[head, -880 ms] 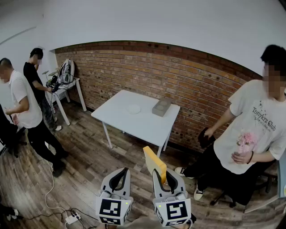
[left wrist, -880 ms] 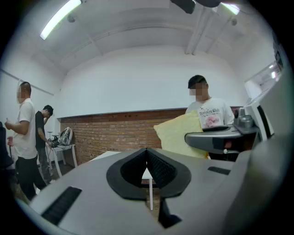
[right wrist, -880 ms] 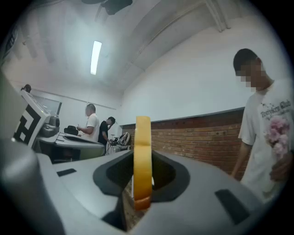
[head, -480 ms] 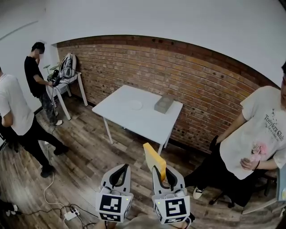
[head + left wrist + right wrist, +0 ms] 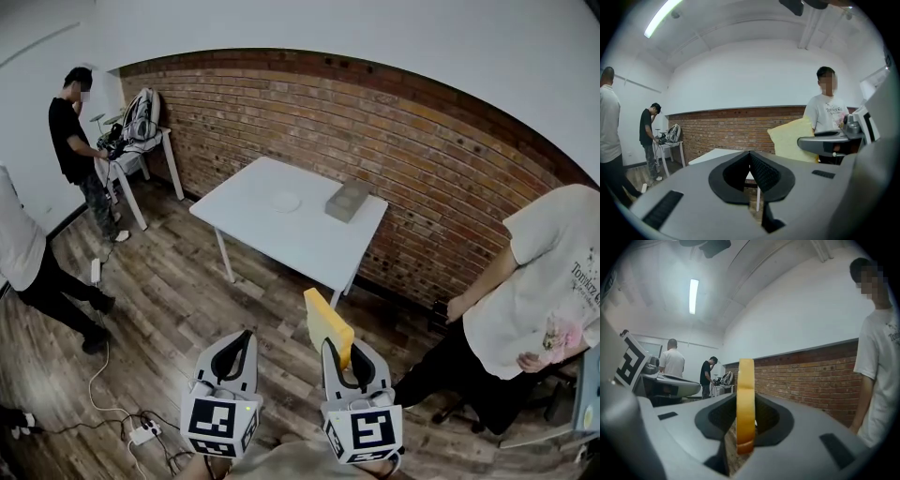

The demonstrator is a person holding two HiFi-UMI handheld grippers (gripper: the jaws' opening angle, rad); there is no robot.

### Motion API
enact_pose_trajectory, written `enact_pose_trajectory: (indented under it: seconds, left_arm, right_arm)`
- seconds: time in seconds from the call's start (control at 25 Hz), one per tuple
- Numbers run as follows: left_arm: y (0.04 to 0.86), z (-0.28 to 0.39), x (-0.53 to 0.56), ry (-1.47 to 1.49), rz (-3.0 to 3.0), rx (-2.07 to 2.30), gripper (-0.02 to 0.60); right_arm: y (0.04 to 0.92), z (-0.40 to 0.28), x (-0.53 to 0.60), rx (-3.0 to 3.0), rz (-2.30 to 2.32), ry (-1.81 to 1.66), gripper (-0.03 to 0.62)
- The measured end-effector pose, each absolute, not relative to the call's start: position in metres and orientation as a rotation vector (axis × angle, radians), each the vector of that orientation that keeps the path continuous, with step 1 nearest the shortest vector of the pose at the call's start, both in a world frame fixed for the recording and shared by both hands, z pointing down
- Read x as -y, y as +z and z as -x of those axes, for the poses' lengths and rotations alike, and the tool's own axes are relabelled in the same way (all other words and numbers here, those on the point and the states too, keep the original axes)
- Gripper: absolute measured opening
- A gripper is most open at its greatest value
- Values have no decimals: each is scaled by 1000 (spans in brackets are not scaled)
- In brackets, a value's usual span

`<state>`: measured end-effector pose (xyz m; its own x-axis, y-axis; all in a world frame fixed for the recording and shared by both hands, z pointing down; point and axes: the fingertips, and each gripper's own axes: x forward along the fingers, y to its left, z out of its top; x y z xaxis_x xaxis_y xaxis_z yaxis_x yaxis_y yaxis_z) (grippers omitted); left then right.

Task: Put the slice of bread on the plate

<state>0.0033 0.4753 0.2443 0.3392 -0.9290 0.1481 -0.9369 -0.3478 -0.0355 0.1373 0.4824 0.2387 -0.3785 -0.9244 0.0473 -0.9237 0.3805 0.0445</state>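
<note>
"Yellow, with a browner crust edge: is that flat square slice of bread [image 5: 328, 328] on the small round white plate [image 5: 284, 201] yet?"

"No. The plate lies on the white rectangular table [image 5: 300, 248]. The slice hangs in the air well short of the table's near edge, upright, pinched by the right gripper [image 5: 344, 353]."

"How sure is the pinch?"

"The right gripper view meets the slice [image 5: 746, 404] edge-on, with a dark pad against each face. The head view gives only its broad side rising above the jaws."

"And the left gripper [image 5: 245, 340]?"

"Its own view shows the ribbed pads pressed together with nothing between them. It also catches the slice [image 5: 794, 139] flat-on, off to the right."

"Room around the table?"

"Bare wooden plank floor [image 5: 187, 309] lies open on its near and left sides. Its far side runs close along the red brick wall [image 5: 422, 150]. A grey rectangular box [image 5: 347, 200] sits near the plate, by the table's wall-side edge – apart from it."

"Anything cut off or hard to read?"

"A person in a white T-shirt [image 5: 539, 300] stands right of the table, cropped by the frame edge, and a person in black [image 5: 73, 141] stands well to its left. The plate is pale on the pale tabletop, so its rim is faint – and I cannot make it out in either gripper view."
</note>
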Motion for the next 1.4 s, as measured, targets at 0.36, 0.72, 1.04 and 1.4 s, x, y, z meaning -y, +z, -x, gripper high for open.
enact_pose_trajectory:
  seconds: [0.36, 0.72, 1.04, 1.4]
  left_arm:
    - [255, -12, -459, 211, -2494, 1776, 9]
    - [260, -7, -421, 184, -2500, 1767, 9]
    - [268, 5, -347, 151, -2517, 1713, 9]
    - [265, 40, -236, 151, -2543, 1669, 9]
  right_arm:
    - [251, -153, -461, 2548, -1703, 5, 97]
    - [253, -147, -426, 2531, -1702, -26, 97]
    - [260, -135, -357, 2483, -1738, -32, 97]
    - [261, -93, -246, 2431, -1740, -15, 97]
